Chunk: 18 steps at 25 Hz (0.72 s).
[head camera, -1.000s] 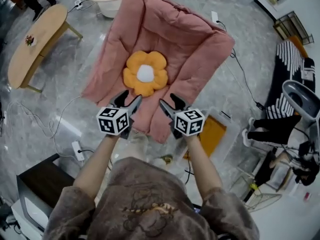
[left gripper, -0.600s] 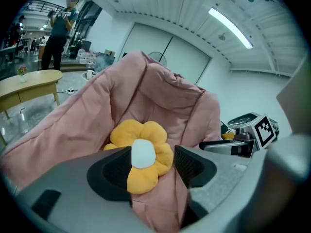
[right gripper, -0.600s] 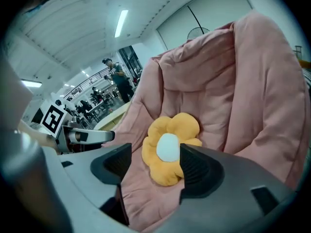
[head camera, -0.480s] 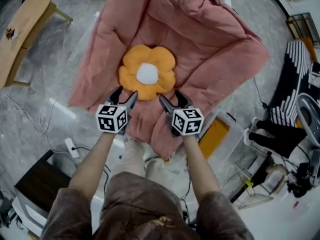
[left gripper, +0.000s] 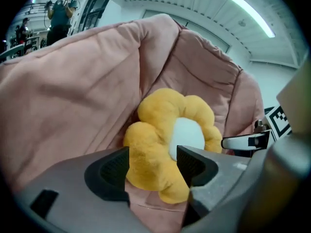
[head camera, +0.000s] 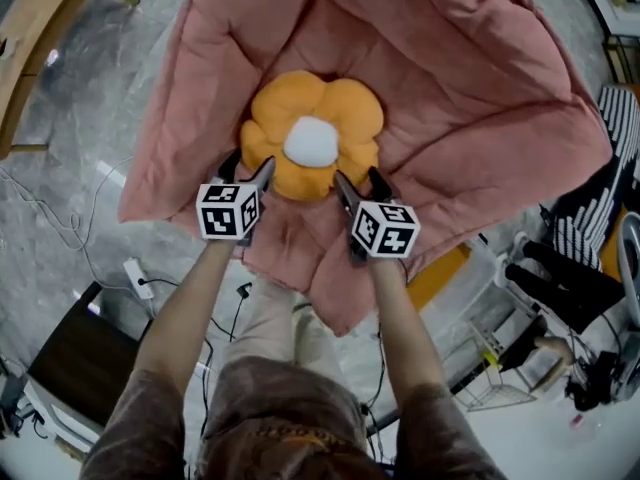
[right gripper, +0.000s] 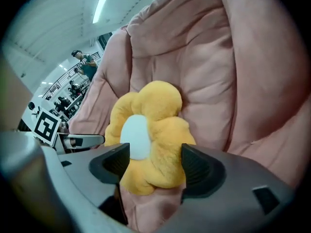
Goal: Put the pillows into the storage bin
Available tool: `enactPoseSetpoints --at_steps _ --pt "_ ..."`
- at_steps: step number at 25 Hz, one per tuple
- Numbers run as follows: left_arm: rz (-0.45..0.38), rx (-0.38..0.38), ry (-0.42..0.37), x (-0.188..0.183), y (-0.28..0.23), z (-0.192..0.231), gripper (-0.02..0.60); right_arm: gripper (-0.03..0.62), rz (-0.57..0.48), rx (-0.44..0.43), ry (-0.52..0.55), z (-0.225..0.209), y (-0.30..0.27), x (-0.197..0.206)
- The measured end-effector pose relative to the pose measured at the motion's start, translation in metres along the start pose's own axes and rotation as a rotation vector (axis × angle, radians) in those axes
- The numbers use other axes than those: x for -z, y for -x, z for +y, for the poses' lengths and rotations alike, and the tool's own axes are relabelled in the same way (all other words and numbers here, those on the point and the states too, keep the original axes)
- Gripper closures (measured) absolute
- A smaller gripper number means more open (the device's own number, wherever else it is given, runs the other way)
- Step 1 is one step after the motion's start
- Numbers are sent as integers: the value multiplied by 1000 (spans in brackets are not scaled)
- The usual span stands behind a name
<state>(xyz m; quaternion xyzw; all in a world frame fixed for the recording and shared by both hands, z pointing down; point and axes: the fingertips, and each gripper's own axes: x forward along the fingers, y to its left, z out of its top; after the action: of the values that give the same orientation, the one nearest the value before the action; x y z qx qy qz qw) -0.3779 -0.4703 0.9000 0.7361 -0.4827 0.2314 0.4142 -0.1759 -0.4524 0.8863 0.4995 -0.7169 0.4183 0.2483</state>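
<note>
An orange flower-shaped pillow [head camera: 312,148] with a white centre lies in the hollow of a big pink quilted cushion [head camera: 460,78] on the floor. My left gripper [head camera: 248,168] is at the flower's near left petals and my right gripper [head camera: 360,180] at its near right petals. Both stand open, and their jaws have just been opening. In the left gripper view a petal of the flower [left gripper: 160,144] shows between the jaws [left gripper: 153,160], with no pad pressing on it. The right gripper view has the flower [right gripper: 146,130] framed the same way by its jaws [right gripper: 150,161].
The pink cushion's walls [left gripper: 73,91] rise around the flower. On the floor around it are a wooden table [head camera: 25,38] at far left, a power strip with cables [head camera: 137,274], a dark cabinet [head camera: 70,368], an orange-lidded clear bin [head camera: 440,271] under the cushion's edge, and a wire rack [head camera: 490,388].
Both grippers have dropped down and forward, from the cushion's near rim to the flower pillow's near petals. Their jaws stand wider. The cushion and flower fill more of the head view.
</note>
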Motion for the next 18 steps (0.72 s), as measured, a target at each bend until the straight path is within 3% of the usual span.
enactPoseSetpoints --at_steps 5,10,12,18 --pt "33 -14 18 15 -31 20 293 276 15 61 6 -12 -26 2" --pt "48 -26 39 18 -48 27 299 415 5 161 -10 -32 -33 2" --pt "54 -20 52 18 -50 27 309 425 13 176 -18 -36 -35 3" --pt "60 11 68 17 -43 17 427 506 49 179 -9 -35 -34 5"
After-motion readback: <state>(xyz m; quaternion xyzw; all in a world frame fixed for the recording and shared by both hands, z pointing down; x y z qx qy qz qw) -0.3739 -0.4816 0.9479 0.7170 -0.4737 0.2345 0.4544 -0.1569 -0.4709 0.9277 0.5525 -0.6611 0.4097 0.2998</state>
